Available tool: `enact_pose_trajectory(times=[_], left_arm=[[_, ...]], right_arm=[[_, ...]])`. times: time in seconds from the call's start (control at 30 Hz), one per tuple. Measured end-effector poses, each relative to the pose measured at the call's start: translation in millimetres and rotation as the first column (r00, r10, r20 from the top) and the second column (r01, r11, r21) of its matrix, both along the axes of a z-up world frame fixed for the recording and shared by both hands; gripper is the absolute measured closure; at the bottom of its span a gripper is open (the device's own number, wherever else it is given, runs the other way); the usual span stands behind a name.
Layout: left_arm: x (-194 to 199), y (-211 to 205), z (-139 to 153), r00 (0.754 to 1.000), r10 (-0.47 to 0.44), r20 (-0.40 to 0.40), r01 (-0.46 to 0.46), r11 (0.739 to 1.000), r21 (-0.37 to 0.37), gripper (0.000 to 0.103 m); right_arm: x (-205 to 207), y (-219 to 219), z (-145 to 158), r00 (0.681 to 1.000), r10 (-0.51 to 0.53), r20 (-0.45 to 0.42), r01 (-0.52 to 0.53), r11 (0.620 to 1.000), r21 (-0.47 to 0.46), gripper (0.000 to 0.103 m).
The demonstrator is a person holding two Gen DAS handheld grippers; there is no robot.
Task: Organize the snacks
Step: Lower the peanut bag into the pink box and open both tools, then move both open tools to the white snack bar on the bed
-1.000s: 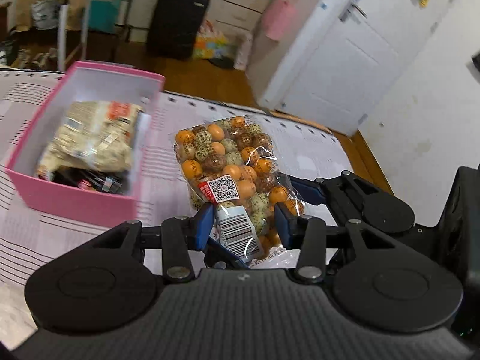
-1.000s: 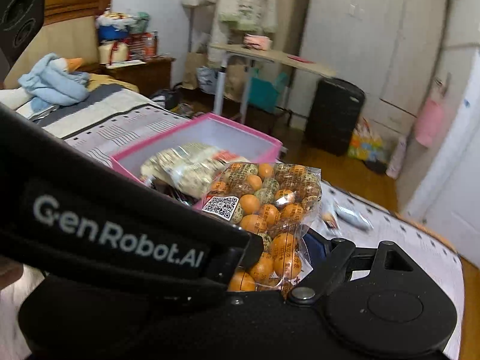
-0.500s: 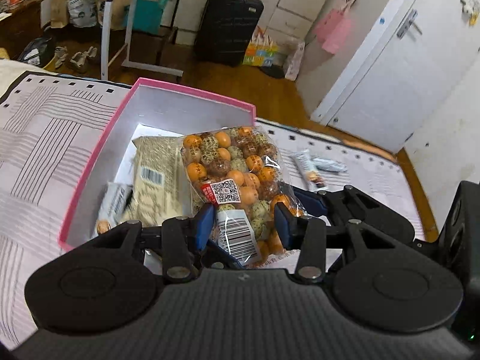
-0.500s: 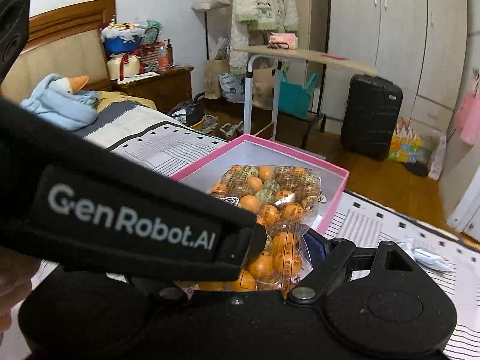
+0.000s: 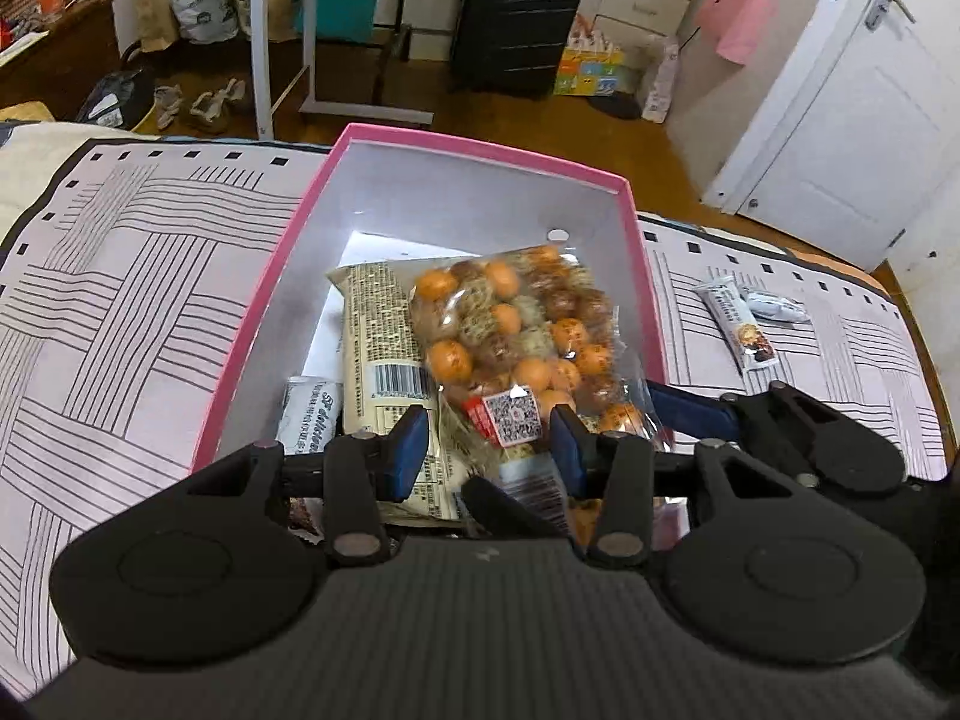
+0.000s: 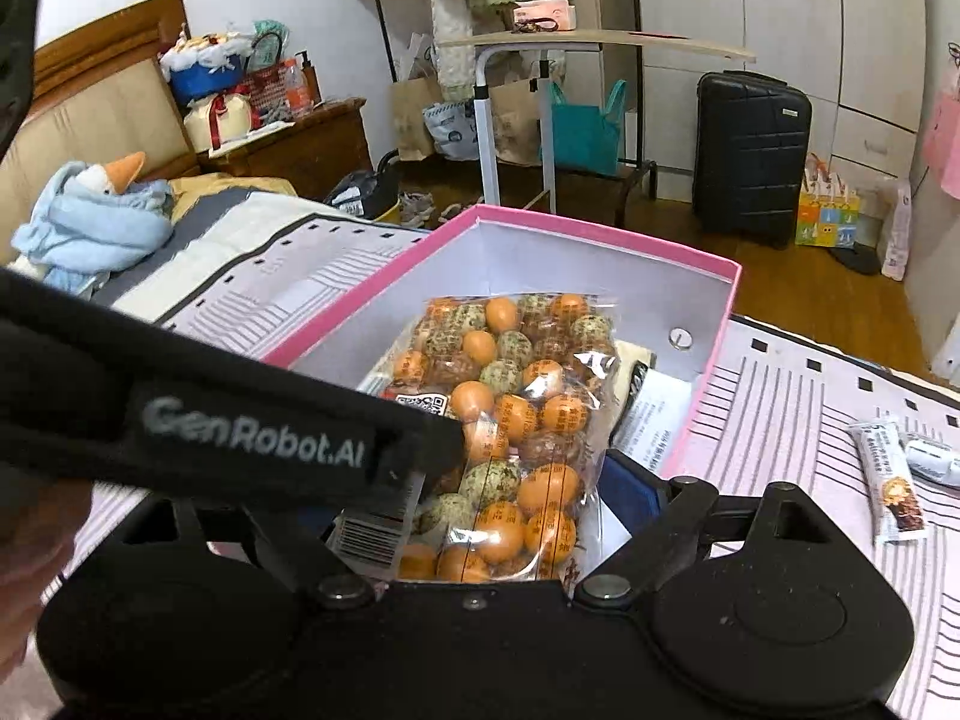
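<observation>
A clear bag of orange and speckled ball snacks [image 5: 516,330] [image 6: 516,408] lies low inside the pink box [image 5: 480,144] [image 6: 600,234], over a beige packet [image 5: 378,324]. My left gripper [image 5: 489,450] is shut on the bag's near end, by the QR and barcode labels. My right gripper [image 6: 486,498] spans the bag's width, and its jaws are opening slightly. Its one visible blue pad [image 6: 630,480] still touches the bag's side. Its other finger is hidden behind the left gripper's black body [image 6: 240,438].
The box also holds a white packet [image 5: 309,420] at its near left. Two small snack bars [image 5: 744,324] [image 6: 891,480] lie on the striped bed cover [image 5: 120,300] to the right. A blue plush goose [image 6: 90,216] sits at the bed's head; the floor drops off beyond the box.
Both grippers carried the bag from beside the box to over it and then down. The bag now sits inside the box, on top of the beige packet.
</observation>
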State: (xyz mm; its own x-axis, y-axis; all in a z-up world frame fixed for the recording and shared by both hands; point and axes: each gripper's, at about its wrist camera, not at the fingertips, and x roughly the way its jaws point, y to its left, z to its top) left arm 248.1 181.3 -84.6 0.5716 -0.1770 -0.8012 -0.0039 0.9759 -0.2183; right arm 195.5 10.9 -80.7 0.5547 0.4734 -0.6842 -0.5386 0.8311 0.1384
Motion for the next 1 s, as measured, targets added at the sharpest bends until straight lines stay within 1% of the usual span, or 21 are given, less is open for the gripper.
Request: enact_pose_trajectory(times=[0.03,0.13,0.2,0.3,0.43,0.53,0.6,0.73,0.83,1.0], left_arm=[[-3,-1,1,1.000,-0.001,0.002,0.001,1.000,0.001,0.060],[-16,-4,11,0.999,-0.018,0.044,0.018,1.000,0.017,0.060],[-25,-6,20,0.998,-0.020,0.058,0.019,1.000,0.012,0.060],[-40,-9,34,0.996,-0.025,0.080,0.025,1.000,0.003,0.060],[-62,-16,50,0.994,-0.038,0.102,0.037,0.999,0.011,0.060],[-77,-24,61,0.992,-0.061,0.111,0.061,0.998,0.007,0.060],[-84,-29,69,0.989,-0.082,0.121,0.082,0.997,0.010,0.060],[-94,-49,86,0.983,-0.109,0.149,0.106,0.994,0.030,0.060],[-98,-66,95,0.979,-0.129,0.161,0.127,0.992,0.022,0.060],[-93,-105,99,0.974,-0.163,0.161,0.162,0.987,0.019,0.060]], right_arm=[[4,-1,2,1.000,0.005,0.003,-0.005,1.000,0.004,0.013],[-7,-12,12,1.000,0.009,0.014,-0.009,1.000,0.017,0.013],[-13,-18,20,1.000,0.022,0.020,-0.022,1.000,0.017,0.013],[-30,-32,31,0.999,0.034,0.035,-0.034,0.999,0.014,0.013],[-51,-58,52,0.998,0.029,0.054,-0.028,1.000,-0.005,0.013],[-61,-77,67,0.997,-0.026,0.069,0.029,0.999,-0.046,0.013],[-67,-94,77,0.995,-0.052,0.088,0.056,0.997,-0.049,0.013],[-72,-134,96,0.990,-0.114,0.086,0.115,0.993,-0.004,0.013],[-73,-165,105,0.983,-0.164,0.079,0.162,0.986,0.032,0.013],[-68,-206,113,0.965,-0.235,0.115,0.231,0.972,0.048,0.013]])
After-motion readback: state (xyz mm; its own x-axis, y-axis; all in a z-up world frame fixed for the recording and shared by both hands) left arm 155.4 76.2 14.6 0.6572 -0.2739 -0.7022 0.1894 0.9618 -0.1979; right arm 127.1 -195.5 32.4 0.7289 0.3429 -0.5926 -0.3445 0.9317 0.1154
